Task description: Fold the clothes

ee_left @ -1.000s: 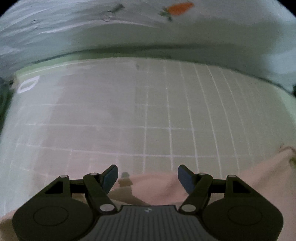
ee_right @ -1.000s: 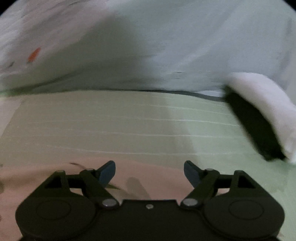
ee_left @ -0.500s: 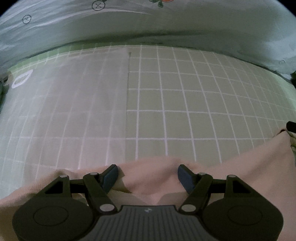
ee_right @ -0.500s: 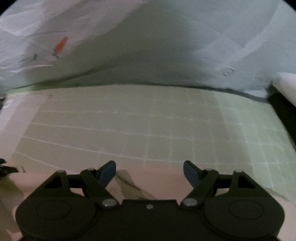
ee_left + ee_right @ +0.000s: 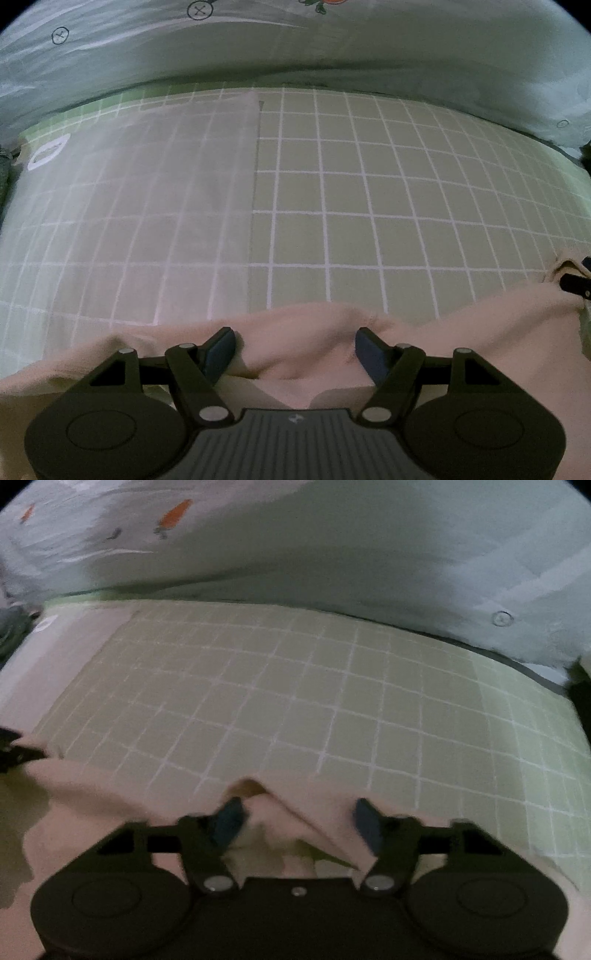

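A pale pink garment (image 5: 310, 343) lies along the near edge of a green grid mat (image 5: 369, 192). In the left wrist view my left gripper (image 5: 295, 352) is open, its blue pads on either side of a raised fold of the garment. In the right wrist view the same pink garment (image 5: 295, 805) bunches up between the open fingers of my right gripper (image 5: 297, 821). The right gripper's tip (image 5: 574, 282) shows at the far right of the left wrist view, at the garment's edge. Neither gripper has closed on the cloth.
A translucent sheet (image 5: 147, 206) with a white label (image 5: 48, 155) covers the mat's left part. A pale bedsheet with carrot prints (image 5: 173, 513) rises behind the mat. A dark object (image 5: 581, 690) sits at the mat's right edge.
Both grippers have moved forward over the pink garment, which now reaches up between their fingers. The right wrist view has swung left across the mat. Both stay open.
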`<state>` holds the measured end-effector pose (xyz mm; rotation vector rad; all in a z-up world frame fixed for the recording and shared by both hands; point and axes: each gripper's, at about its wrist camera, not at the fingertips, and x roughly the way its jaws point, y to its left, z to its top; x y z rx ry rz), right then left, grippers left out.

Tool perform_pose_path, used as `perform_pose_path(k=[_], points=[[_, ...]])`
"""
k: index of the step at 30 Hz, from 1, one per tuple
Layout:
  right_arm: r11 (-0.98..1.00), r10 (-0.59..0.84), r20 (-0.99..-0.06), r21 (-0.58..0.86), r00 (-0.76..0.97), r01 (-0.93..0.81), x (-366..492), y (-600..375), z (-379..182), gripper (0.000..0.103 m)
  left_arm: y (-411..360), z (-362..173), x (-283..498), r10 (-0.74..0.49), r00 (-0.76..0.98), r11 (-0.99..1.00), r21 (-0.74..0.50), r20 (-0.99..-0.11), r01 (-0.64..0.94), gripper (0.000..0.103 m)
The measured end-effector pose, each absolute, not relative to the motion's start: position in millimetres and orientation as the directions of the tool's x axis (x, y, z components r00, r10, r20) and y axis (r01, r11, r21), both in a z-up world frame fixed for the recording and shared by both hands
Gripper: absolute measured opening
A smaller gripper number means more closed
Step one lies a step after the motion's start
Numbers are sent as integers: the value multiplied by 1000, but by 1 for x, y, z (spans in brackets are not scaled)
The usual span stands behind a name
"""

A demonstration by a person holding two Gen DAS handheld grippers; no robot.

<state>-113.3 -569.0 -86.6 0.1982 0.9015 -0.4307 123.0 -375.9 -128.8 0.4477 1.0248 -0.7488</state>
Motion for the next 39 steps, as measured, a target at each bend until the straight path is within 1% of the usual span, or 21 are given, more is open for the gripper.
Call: perform_pose_path(k=[1,2,3,4,5,6,9,10,12,14,16,18,19,21,23,26,29,33,37,38,39], points=[[904,-279,-792,-25,544,427,-113,-567,-86,43,-375,-128,121,-347,314,679,-6,-884,734,63],[909,-287,-790,-46,542,414,-111,-563,-85,34,-373,-127,118,-345,326,688,-1,-880,726,54],[914,-298,-785,-71,543,399,-109,-560,-84,27,-372,-126,116,-332,345,699,17,-878,715,34],[882,-357,-780,-100,514,461,-109,-554,-80,24,-370,-124,114,-323,355,706,26,-877,707,15],[851,-408,-768,-125,494,510,-110,-549,-76,18,-368,-123,113,-325,351,712,16,-878,702,11],[848,-428,-752,-144,501,509,-112,-547,-72,16,-364,-121,112,-334,349,721,1,-875,693,9],[822,-490,-699,-172,521,543,-124,-545,-55,8,-352,-106,104,-365,380,747,-24,-850,664,8],[808,-511,-679,-171,527,563,-130,-546,-47,8,-347,-99,100,-378,398,753,-27,-836,658,8],[779,-553,-638,-167,536,604,-143,-548,-32,3,-337,-76,90,-412,447,757,-25,-794,653,8],[748,-594,-596,-161,541,644,-155,-550,-16,3,-327,-55,83,-439,499,769,-26,-747,639,8],[712,-632,-558,-143,538,688,-168,-553,-3,3,-313,-35,76,-476,565,792,-50,-674,609,8],[670,-651,-557,-101,517,735,-179,-560,-2,3,-304,-26,76,-459,622,838,-77,-634,540,8],[656,-653,-567,-90,502,750,-182,-563,-6,3,-300,-26,79,-444,636,857,-91,-631,507,8],[641,-644,-601,-87,473,762,-184,-568,-20,3,-296,-42,88,-417,609,875,-115,-675,471,8],[641,-624,-637,-84,454,763,-182,-570,-32,3,-297,-58,94,-387,576,884,-112,-720,454,8],[642,-602,-667,-78,439,763,-180,-573,-42,3,-306,-55,100,-390,600,880,-90,-699,467,8],[650,-628,-642,-122,439,750,-176,-574,-39,3,-315,-52,105,-393,623,876,-68,-677,478,8],[647,-688,-560,-186,461,740,-166,-581,-24,3,-326,-47,113,-397,652,870,-38,-646,492,8],[611,-736,-494,-191,462,768,-153,-595,-12,3,-338,-43,121,-402,679,863,-7,-614,505,8],[600,-740,-493,-177,457,780,-149,-599,-14,3,-341,-42,123,-403,686,862,1,-606,507,11],[587,-741,-504,-165,444,793,-145,-603,-17,4,-343,-41,125,-405,693,860,9,-597,510,16]])
